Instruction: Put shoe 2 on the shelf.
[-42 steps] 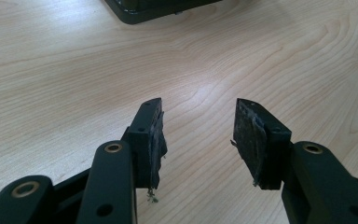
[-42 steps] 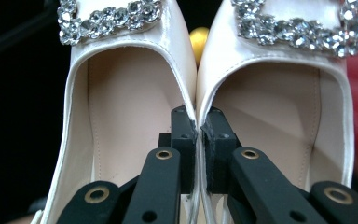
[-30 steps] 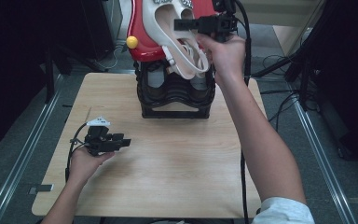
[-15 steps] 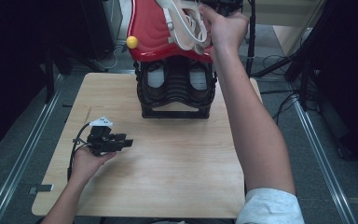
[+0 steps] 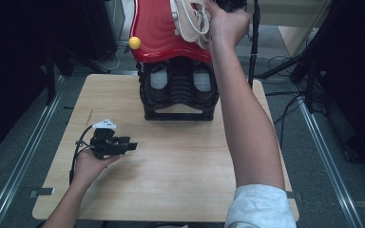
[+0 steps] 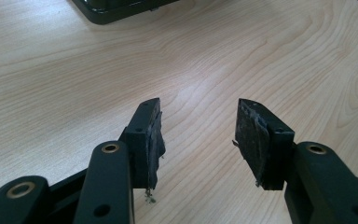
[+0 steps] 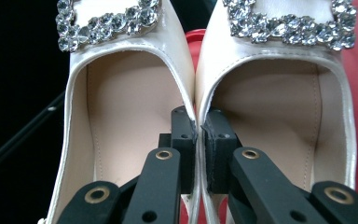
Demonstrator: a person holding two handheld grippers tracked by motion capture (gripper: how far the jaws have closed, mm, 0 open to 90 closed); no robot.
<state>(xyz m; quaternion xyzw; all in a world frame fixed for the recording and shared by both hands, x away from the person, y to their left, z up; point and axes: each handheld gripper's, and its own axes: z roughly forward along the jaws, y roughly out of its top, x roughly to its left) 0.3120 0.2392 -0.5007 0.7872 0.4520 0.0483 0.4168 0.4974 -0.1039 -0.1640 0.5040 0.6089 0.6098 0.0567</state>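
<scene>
The pair of cream shoes (image 7: 196, 107) with rhinestone buckles sits near the top centre of the high view (image 5: 190, 21), held up against a glossy red cover (image 5: 157, 33). In the right gripper view they're side by side, and the right gripper (image 7: 199, 135) is pinching their two inner edges together, one jaw inside each shoe, pressed tight on the rims. The right hand (image 5: 225, 23) is way up at the top of the high view.

Below the red cover is a black rack (image 5: 178, 90) at the top centre of the table, with a little yellow ball (image 5: 134, 42) at the cover's left edge.

The left gripper (image 5: 119, 146) hangs in the lower left of the frame, just over the wood. In the left gripper view (image 6: 198, 140) its jaws are spread with nothing between them, pads looking pretty worn.

The table (image 5: 171, 166) is light woodgrain, bare in the middle. Around it there's grey floor, metal rails running along both sides, cables on the right, and dark surroundings on both sides.
</scene>
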